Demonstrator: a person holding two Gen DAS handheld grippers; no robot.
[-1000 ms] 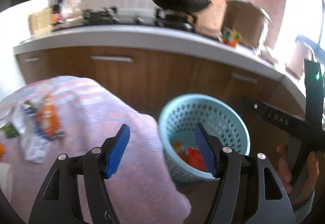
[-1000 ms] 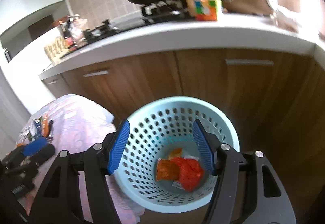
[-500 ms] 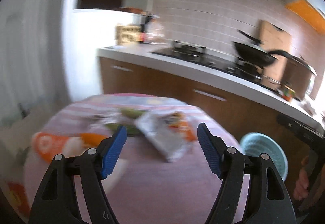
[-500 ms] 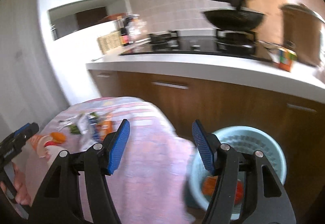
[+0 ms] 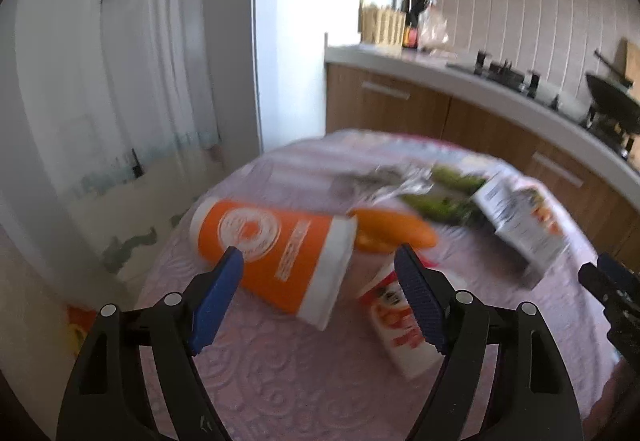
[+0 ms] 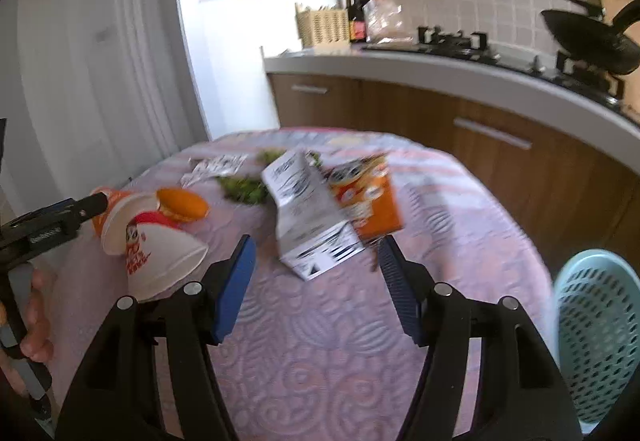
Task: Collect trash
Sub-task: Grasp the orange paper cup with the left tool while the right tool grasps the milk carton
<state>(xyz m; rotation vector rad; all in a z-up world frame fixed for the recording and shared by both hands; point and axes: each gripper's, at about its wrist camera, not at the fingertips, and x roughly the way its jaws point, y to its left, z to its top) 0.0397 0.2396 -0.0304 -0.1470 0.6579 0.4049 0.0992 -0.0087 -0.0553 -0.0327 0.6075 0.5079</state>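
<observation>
Trash lies on a round table with a pink cloth [image 6: 340,341]. An orange paper cup [image 5: 276,261] lies on its side just ahead of my open, empty left gripper [image 5: 320,281]. A white printed cup [image 5: 400,325] lies by its right finger, also seen in the right wrist view [image 6: 160,253]. A grey-and-orange carton [image 6: 320,217] lies just ahead of my open, empty right gripper [image 6: 316,273]. Orange peel [image 6: 184,203], green scraps [image 6: 244,189] and a wrapper [image 6: 216,165] lie behind. The light-blue waste basket [image 6: 600,333] stands right of the table.
A wooden kitchen counter [image 6: 480,89] with a stove, a black pan [image 6: 588,37], bottles and a wicker basket runs behind the table. A white wall and curtain [image 5: 120,81] stand to the left. The left gripper's body shows in the right wrist view [image 6: 48,225].
Both grippers have swung left, away from the blue basket, to above the table. The cups and carton now lie close in front of them. Both stayed open.
</observation>
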